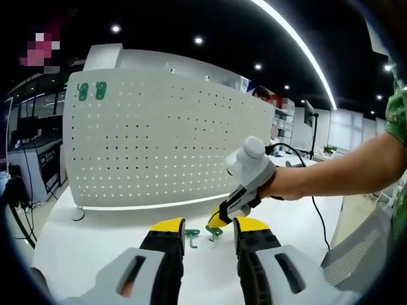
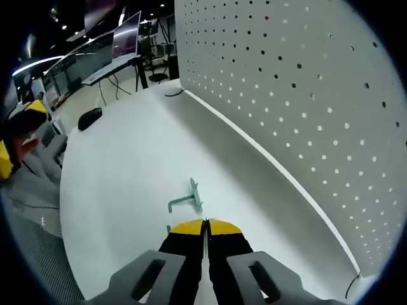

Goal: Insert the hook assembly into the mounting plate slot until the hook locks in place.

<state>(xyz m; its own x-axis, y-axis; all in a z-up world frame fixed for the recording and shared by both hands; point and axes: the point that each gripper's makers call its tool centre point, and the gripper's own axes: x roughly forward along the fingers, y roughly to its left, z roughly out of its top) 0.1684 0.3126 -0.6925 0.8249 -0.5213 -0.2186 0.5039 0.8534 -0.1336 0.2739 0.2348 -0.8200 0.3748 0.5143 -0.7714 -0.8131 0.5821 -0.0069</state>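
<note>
White table [image 2: 121, 178]: green hook [image 2: 189, 198] just beyond right gripper [image 2: 205, 223], jaws pressed together; left gripper [image 1: 208, 223] jaws spread.

- A dark ceiling [image 1: 210, 25] carried small round spotlights and one long curved light strip [image 1: 299, 47].
- Shelving [image 1: 283, 117] stood at the far wall.
- Desks with monitors [image 2: 127, 35] lined the room beyond the white tabletop [image 2: 121, 165].

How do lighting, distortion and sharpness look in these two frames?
Left gripper view: fisheye bends the pegboard edges; ceiling strip light blows out; green hooks on the table stay sharp. Right gripper view: even light, soft shadow under the hook, pegboard curved.
</note>
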